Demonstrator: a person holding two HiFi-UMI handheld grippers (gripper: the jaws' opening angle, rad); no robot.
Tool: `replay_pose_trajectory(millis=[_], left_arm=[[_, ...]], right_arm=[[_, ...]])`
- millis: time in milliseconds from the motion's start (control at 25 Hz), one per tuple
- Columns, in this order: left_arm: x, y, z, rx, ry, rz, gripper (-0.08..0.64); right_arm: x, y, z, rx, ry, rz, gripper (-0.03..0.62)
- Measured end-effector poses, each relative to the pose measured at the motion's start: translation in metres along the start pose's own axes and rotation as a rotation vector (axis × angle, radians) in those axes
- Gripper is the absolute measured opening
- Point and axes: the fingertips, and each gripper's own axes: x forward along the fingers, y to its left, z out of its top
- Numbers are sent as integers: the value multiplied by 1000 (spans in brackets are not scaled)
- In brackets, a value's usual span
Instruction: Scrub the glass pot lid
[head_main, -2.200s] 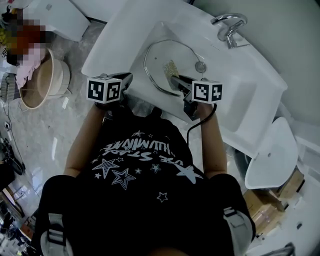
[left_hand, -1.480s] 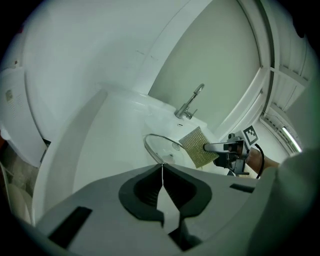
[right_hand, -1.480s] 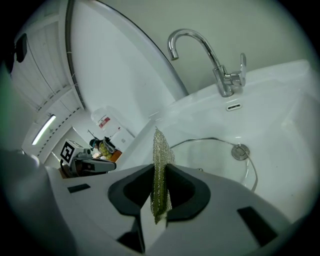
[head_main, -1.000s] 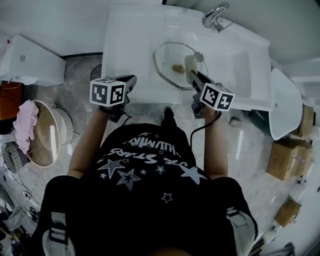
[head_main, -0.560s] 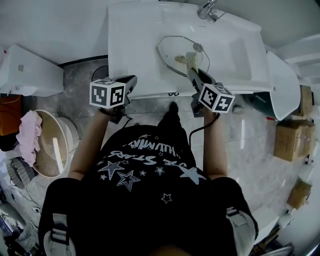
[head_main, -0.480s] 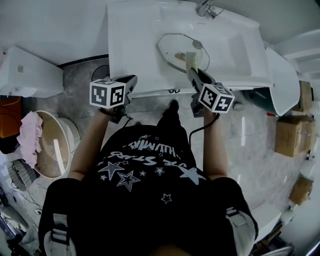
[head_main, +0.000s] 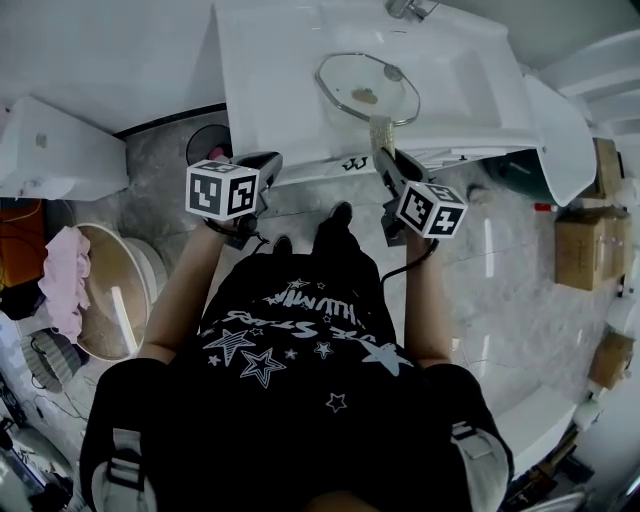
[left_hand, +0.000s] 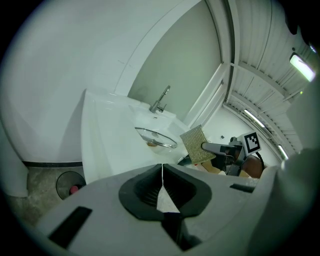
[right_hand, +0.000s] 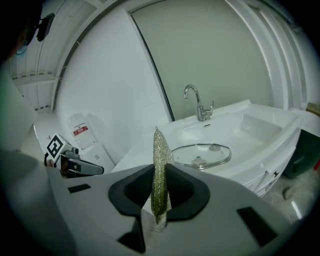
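The glass pot lid (head_main: 368, 90) lies in the white sink (head_main: 270, 60), knob up; it also shows in the left gripper view (left_hand: 156, 138) and the right gripper view (right_hand: 201, 154). My right gripper (head_main: 384, 152) is shut on a gold scouring pad (head_main: 380, 132), held on edge just in front of the sink's front rim, apart from the lid. The pad (right_hand: 160, 170) stands upright between the jaws of the right gripper (right_hand: 160, 186). My left gripper (head_main: 268, 162) hangs before the sink's left front, its jaws closed on nothing (left_hand: 162, 172).
A chrome faucet (head_main: 405, 8) stands at the sink's back. On the floor are a white cistern (head_main: 60, 150) at the left, a round tub (head_main: 100, 290) with a pink cloth, a floor drain (head_main: 208, 146), and cardboard boxes (head_main: 580, 250) at the right.
The pad has come off the lid and back past the sink's front rim. Both grippers and the person have drawn away from the sink; the lid stays in the basin.
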Motion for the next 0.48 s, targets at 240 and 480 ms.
replay_pose_trajectory(millis=[240,480], left_arm=[[-6,-2,-9,2,14,-11,14],[-1,-5,-6,-11,2,-5,12]], right_arm=[[-11,8,-13,11,3,-7,67],[-22,0,-16,29,-7,-10,67]])
